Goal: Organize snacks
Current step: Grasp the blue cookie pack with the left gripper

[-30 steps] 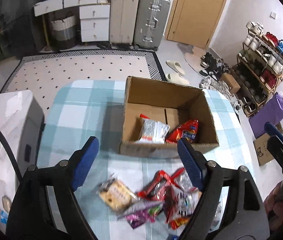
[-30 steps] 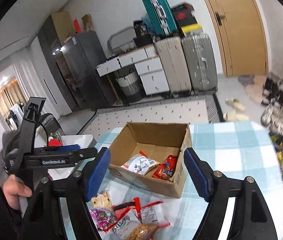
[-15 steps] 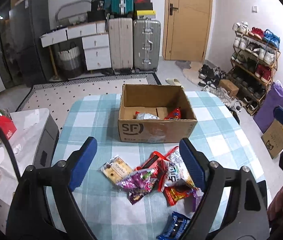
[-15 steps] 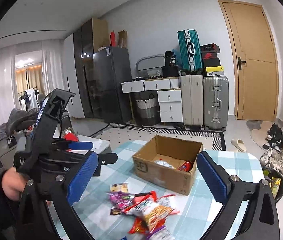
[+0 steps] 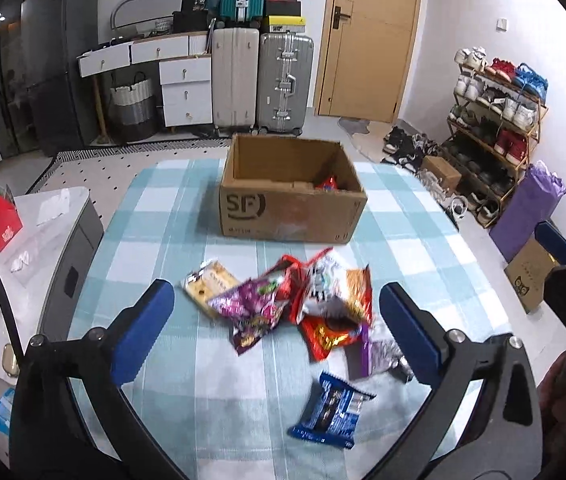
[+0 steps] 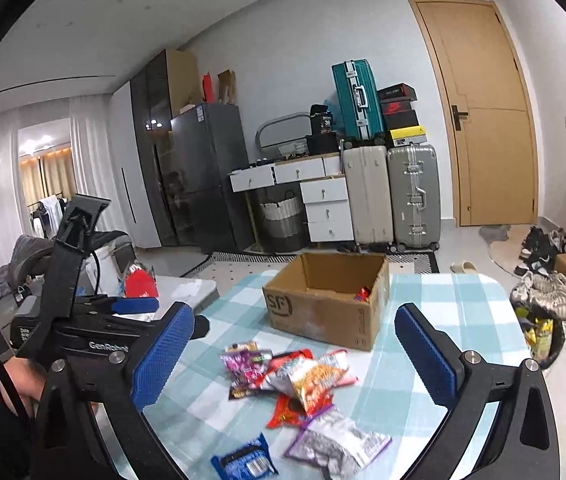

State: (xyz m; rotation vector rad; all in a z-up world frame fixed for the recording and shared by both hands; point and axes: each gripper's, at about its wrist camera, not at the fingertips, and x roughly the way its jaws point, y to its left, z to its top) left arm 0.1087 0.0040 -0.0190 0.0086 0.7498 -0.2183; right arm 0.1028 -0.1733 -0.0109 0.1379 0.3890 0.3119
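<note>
An open cardboard box point(image 5: 291, 204) marked SF stands on the checked table point(image 5: 155, 216); a red packet point(image 5: 327, 183) shows inside. It also shows in the right wrist view point(image 6: 323, 312). A pile of snack packets point(image 5: 303, 304) lies in front of it, with a purple packet point(image 5: 255, 308), a biscuit pack point(image 5: 209, 285) and a blue packet point(image 5: 329, 410). My left gripper point(image 5: 275, 332) is open and empty above the pile. My right gripper point(image 6: 291, 356) is open and empty above the same pile point(image 6: 295, 380).
A white side cabinet point(image 5: 43, 220) with a red box point(image 5: 1, 222) stands left of the table. Suitcases point(image 5: 261, 80), drawers and a door are behind. A shoe rack point(image 5: 495, 112) and a purple bag point(image 5: 527, 210) stand at the right.
Both grippers have pulled back from over the box and tilted up. The box now sits farther away and the snack pile lies between the fingers. Both stay open.
</note>
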